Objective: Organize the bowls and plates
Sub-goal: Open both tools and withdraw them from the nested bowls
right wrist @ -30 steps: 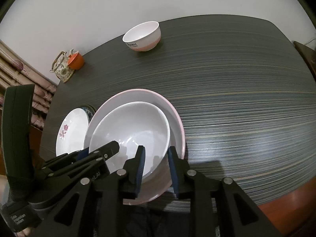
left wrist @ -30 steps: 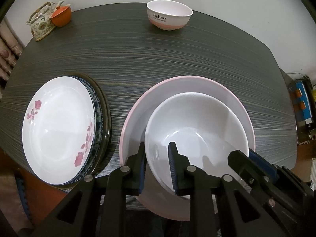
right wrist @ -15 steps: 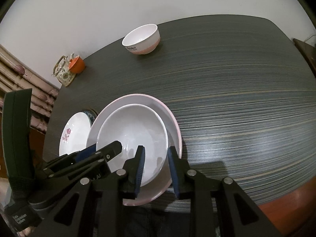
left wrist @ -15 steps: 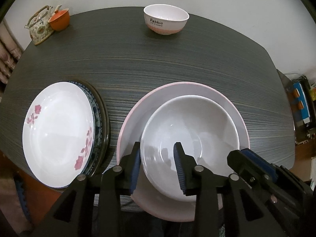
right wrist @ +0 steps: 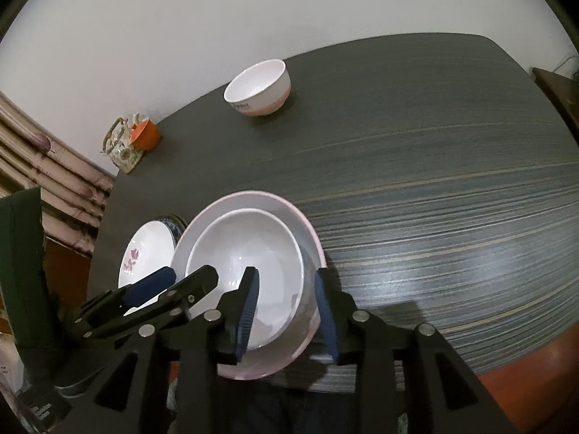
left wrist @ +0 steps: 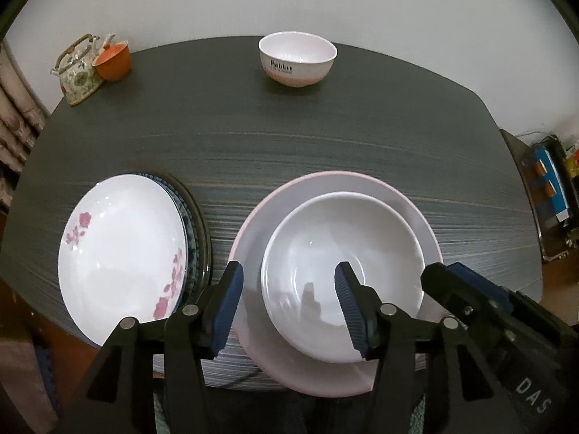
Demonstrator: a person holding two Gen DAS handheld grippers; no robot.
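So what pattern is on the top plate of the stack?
Pink flowers on white, on the top plate; clearest in the left wrist view.

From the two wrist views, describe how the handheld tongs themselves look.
Both are alike: the left tongs and right tongs have matte black angular fingers with triangular cutouts, silver round pivot pins, and ribbed blue pads on the inner faces. White letters "DAS" mark the right one's body.

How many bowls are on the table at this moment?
2. A white bowl sits nested in the pink-rimmed dish at the near edge; a small Rabbit bowl stands alone at the far edge. None looks hidden.
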